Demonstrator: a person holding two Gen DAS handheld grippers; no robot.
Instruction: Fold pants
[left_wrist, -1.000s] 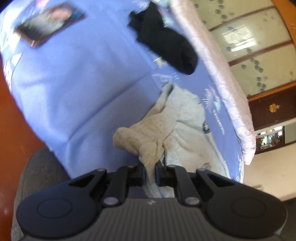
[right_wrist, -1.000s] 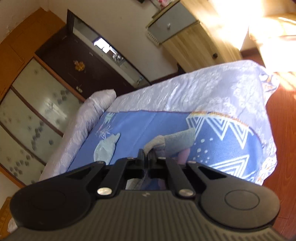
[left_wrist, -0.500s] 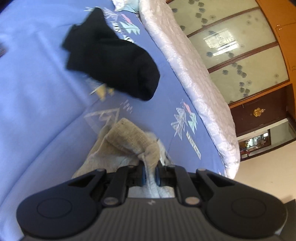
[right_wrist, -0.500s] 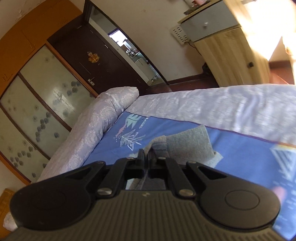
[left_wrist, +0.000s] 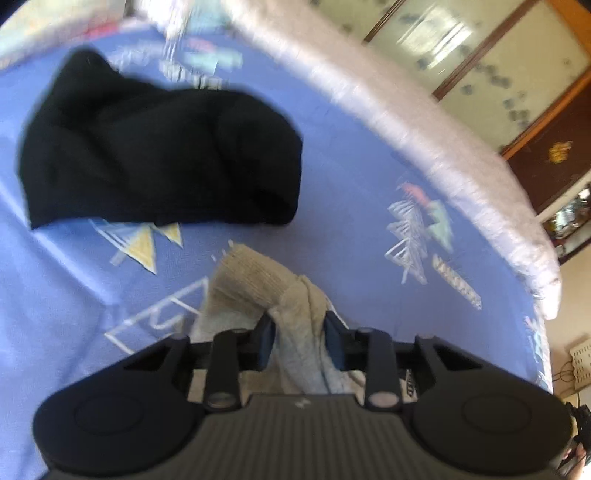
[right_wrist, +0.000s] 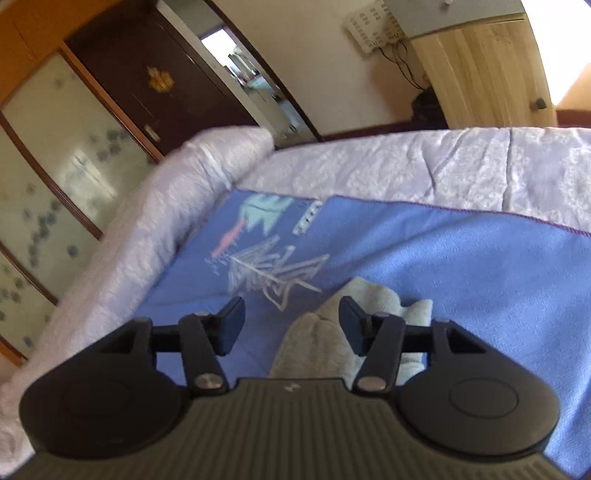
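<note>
The grey pants (left_wrist: 255, 284) lie bunched on the blue patterned sheet (left_wrist: 351, 177). In the left wrist view a ribbed edge of them rises between the jaws of my left gripper (left_wrist: 298, 334), which stand apart with the cloth loose between them. In the right wrist view my right gripper (right_wrist: 291, 317) is open wide, and the grey pants (right_wrist: 317, 347) lie on the sheet between the jaws, nearer the right one.
A black garment (left_wrist: 159, 151) lies on the sheet beyond the pants. A white quilted bedcover (right_wrist: 406, 158) borders the sheet. A wardrobe with frosted glass doors (right_wrist: 66, 158) and a wooden cabinet (right_wrist: 480, 81) stand behind the bed.
Both grippers have opened and let go of the grey pants. Both have moved lower and closer to the bed; the black garment looms larger in the left wrist view.
</note>
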